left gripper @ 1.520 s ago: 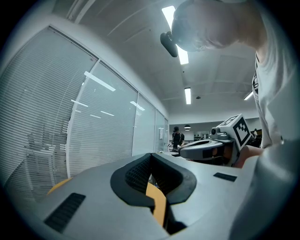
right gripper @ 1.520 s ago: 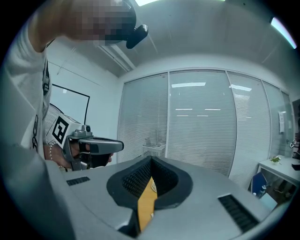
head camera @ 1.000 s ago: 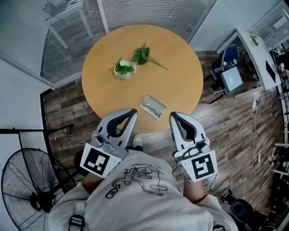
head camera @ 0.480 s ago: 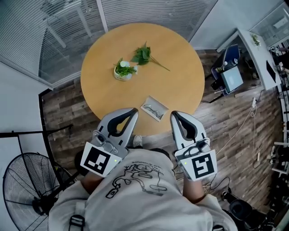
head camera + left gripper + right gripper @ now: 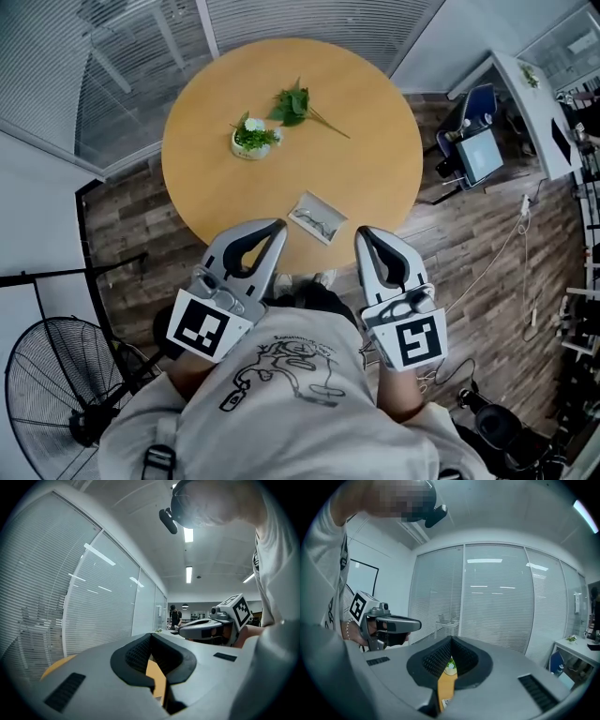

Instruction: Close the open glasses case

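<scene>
A black fan (image 5: 56,394) stands on the wood floor (image 5: 141,225), down at 8 o'clock from the round table (image 5: 375,159). The person in the grey shirt (image 5: 281,412) stands at the table's 6 o'clock edge and holds one tool in each hand.

The left gripper (image 5: 278,228) is just off the table's edge, at about 7 o'clock. In the left gripper view, the left gripper (image 5: 151,634) has its two black tips pressed together. Nothing is between them.

On the table, a small white pot (image 5: 251,141) with green leaves sits at about 10 o'clock. A loose leafy sprig (image 5: 292,105) lies near it, at about 12 o'clock.

The glasses case (image 5: 317,217) lies open and flat near the table's edge at about 6 o'clock. It is between the two tools and a bit ahead of their tips. Neither tool touches it.

The right gripper (image 5: 359,234) is at about 5 o'clock. In the right gripper view, the right gripper (image 5: 451,638) also has its tips together and holds nothing.

A white desk (image 5: 530,112) stands far off at 3 o'clock.
</scene>
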